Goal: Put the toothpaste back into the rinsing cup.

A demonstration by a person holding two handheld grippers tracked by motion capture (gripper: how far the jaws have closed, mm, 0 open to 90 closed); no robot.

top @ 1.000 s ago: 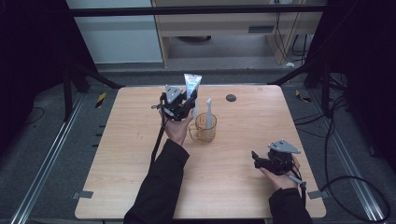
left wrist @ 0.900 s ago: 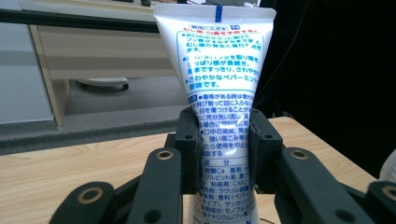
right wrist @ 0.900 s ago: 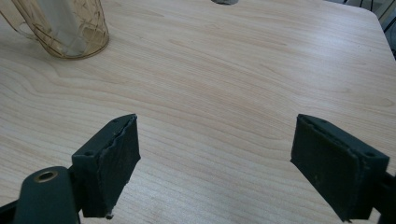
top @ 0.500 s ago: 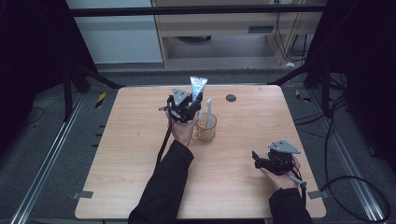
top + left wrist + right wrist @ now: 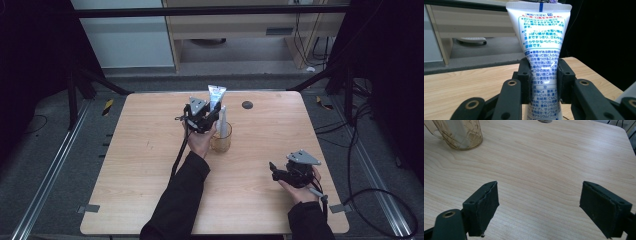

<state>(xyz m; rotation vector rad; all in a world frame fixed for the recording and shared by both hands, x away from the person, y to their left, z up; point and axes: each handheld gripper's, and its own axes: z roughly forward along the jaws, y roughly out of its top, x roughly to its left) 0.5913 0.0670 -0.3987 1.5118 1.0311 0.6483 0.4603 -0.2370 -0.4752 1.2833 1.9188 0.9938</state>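
An amber glass cup [image 5: 222, 138] stands mid-desk [image 5: 140, 165], a pale thing inside it. Just above, the left hand-held gripper [image 5: 543, 82] clamps a white tube [image 5: 541, 50] with blue print, upright. The right hand-held gripper [image 5: 539, 207] gapes empty, near right.
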